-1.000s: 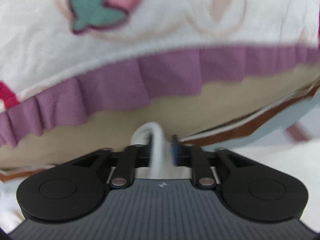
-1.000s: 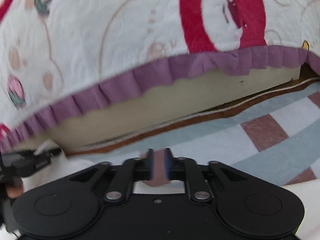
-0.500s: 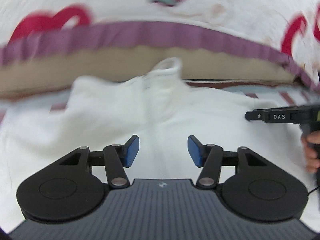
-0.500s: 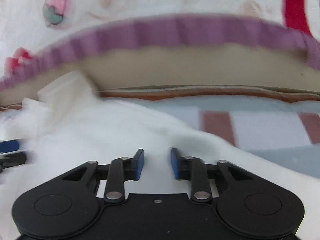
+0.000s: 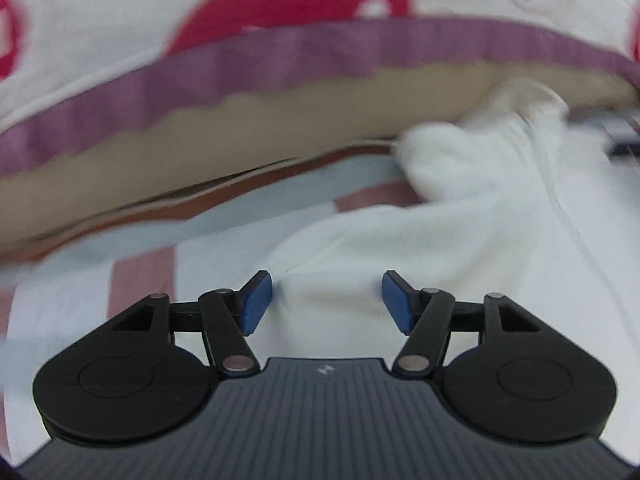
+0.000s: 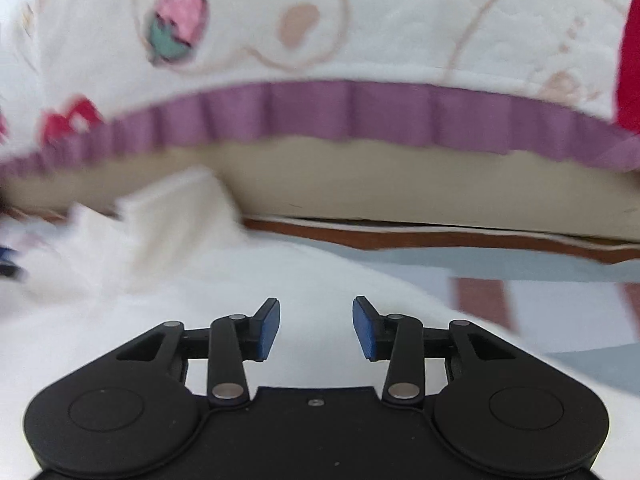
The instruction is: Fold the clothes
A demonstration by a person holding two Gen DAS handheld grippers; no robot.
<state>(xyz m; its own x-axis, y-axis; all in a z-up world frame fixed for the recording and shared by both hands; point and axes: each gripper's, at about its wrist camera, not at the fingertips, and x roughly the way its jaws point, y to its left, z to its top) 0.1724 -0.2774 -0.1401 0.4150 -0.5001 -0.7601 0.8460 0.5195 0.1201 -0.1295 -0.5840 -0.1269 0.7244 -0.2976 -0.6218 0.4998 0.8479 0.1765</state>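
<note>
A white garment [image 5: 460,240] lies spread on a checked mat, with a bunched white end [image 5: 500,128] pushed up against the bed base. My left gripper [image 5: 324,304] hovers open over the garment's left edge, blue pads apart, holding nothing. In the right wrist view the same white garment [image 6: 200,288] fills the lower left, with a folded flap [image 6: 176,208] standing up at the far end. My right gripper [image 6: 316,328] is open just above the cloth, nothing between its fingers.
A bed with a beige base [image 6: 400,184] and a white quilt with a purple frill [image 6: 340,108] blocks the far side. The mat with pale blue and red-brown checks [image 6: 520,280] shows bare to the right, and also to the left [image 5: 140,272] in the left wrist view.
Both grippers were shut one second ago, the left on white cloth; both have let go and opened wide. The garment now lies flat on the mat, and both views have shifted sideways.
</note>
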